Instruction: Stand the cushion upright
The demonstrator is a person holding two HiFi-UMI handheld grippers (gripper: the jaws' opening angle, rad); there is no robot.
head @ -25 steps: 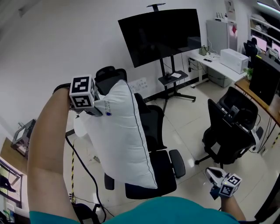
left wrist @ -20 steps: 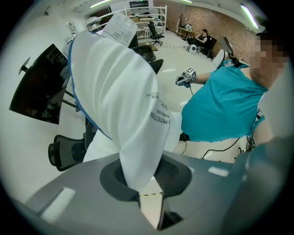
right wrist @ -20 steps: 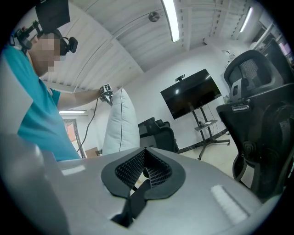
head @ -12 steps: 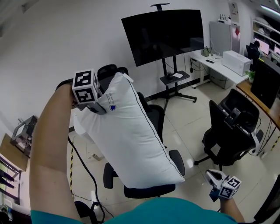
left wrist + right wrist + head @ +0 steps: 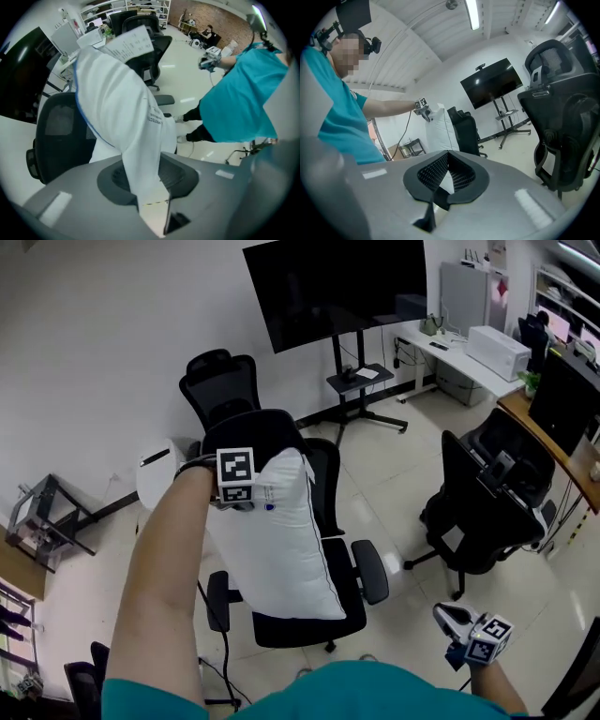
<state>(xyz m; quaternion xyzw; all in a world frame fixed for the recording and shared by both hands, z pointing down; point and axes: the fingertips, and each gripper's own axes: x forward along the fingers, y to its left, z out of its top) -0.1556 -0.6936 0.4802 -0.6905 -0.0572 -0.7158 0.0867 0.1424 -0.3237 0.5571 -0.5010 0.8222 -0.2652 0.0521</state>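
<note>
Lowered onto the office chair (image 5: 314,622), the cushion (image 5: 281,540) now stands upright against its backrest (image 5: 258,430), so the task looks nearly done. The left gripper (image 5: 247,506) has its jaws opening, the cushion's top corner still between them; the right gripper (image 5: 451,618) is pressed together, empty.

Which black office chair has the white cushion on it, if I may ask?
The nearest chair, under the cushion; the chair by the wall and the right-hand chair are bare.

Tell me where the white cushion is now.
Head view, left of centre: the white fabric cushion stands on the black office chair, against its backrest.
</note>
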